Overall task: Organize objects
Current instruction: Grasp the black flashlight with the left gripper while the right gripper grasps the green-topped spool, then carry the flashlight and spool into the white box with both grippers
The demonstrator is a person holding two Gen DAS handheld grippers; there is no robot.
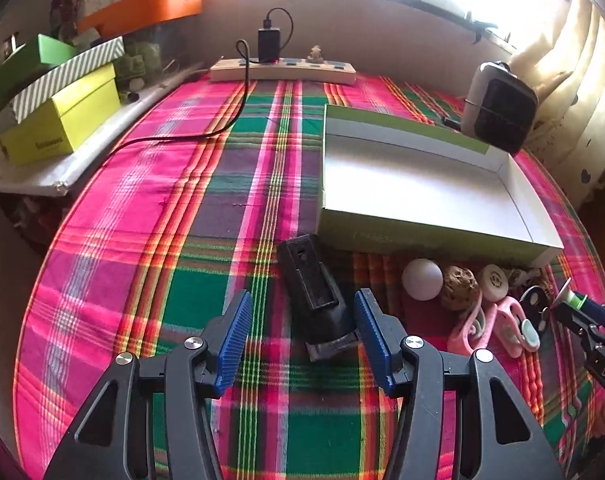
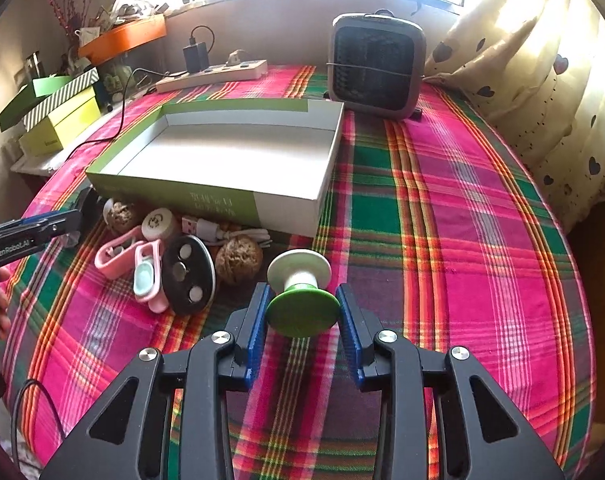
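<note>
The shallow green-and-white box lies open on the plaid cloth, its near wall hiding part of a white cable (the cable's plug end alone shows clearly). In front of that wall crowd a walnut, a black disc and pink clips. Right of them, the right gripper pinches a green-and-white spool. The left gripper stands spread around a black case, pads not clearly touching.

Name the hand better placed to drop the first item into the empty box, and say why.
Right. The right gripper is shut on the green spool, close to the box. The left gripper is open around the black case, not gripping.
</note>
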